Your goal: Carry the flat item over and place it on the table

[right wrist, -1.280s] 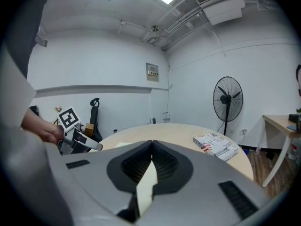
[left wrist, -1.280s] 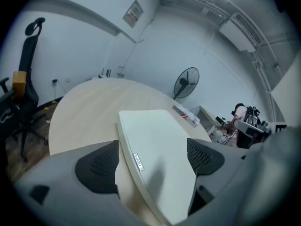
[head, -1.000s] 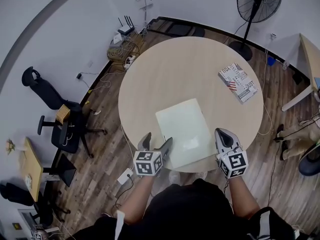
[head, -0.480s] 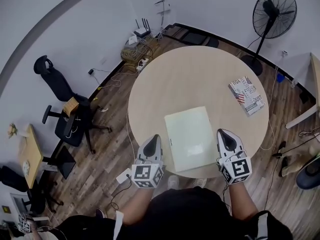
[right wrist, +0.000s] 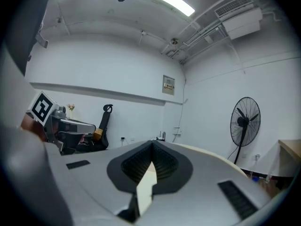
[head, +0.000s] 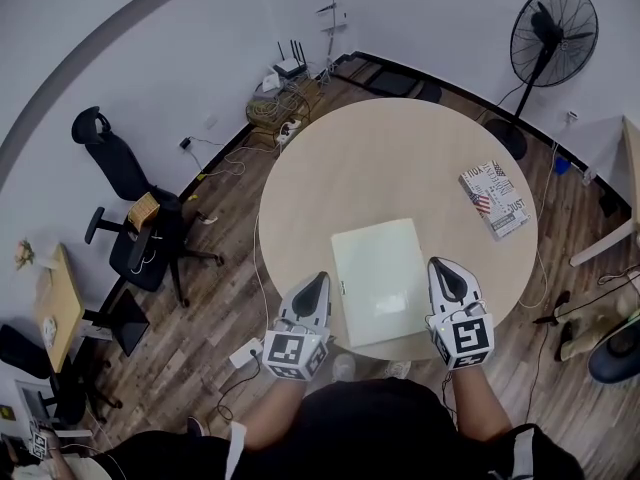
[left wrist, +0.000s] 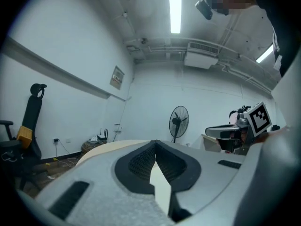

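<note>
The flat item, a pale green board, lies on the round wooden table close to its near edge. My left gripper hangs just left of the board's left edge, off the table's rim, with its jaws shut and nothing between them. My right gripper sits just right of the board's right edge, also shut and empty. In the left gripper view the jaws meet at the tips, with the table top beyond. The right gripper view shows its closed jaws the same way.
A book with a flag cover lies at the table's right side. A standing fan is behind the table on the right. Office chairs stand at the left, and cables with a router lie by the far wall.
The left gripper's jaws went from wide open beside the board's near left corner to shut. Both grippers now stand beside the board, which stays on the table.
</note>
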`<move>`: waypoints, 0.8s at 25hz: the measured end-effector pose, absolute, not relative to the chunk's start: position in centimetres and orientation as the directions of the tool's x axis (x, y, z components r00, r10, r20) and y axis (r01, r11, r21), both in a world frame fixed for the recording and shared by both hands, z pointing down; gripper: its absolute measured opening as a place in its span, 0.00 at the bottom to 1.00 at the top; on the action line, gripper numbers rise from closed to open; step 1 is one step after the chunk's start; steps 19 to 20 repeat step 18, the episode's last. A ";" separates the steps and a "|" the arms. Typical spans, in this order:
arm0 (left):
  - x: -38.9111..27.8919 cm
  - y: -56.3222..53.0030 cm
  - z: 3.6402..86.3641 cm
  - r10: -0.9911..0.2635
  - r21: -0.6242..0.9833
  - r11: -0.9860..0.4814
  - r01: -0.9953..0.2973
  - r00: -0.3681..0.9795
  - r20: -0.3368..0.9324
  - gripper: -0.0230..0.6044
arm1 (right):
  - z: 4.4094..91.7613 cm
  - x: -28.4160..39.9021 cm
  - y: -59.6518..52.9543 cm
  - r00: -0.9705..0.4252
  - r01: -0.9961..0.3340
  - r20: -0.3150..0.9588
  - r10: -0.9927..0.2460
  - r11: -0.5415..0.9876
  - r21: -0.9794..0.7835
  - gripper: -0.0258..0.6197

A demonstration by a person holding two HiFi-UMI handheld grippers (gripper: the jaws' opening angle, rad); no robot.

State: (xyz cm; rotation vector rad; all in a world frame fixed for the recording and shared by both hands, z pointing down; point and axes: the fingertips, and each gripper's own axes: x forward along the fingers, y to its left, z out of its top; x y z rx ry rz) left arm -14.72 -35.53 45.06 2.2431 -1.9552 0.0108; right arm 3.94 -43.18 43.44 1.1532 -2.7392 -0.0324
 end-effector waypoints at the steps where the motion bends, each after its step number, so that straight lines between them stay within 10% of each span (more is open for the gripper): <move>1: -14.8 -35.5 45.2 -0.983 0.126 -0.128 -0.984 0.143 0.116 0.05 | 43.4 3.9 -43.1 -0.691 -0.705 0.147 -0.708 0.705 0.084 0.04; 20: -15.2 -35.4 46.3 -0.977 0.120 -0.114 -0.986 0.133 0.167 0.05 | 43.1 3.3 -41.6 -0.701 -0.671 0.160 -0.695 0.718 0.185 0.04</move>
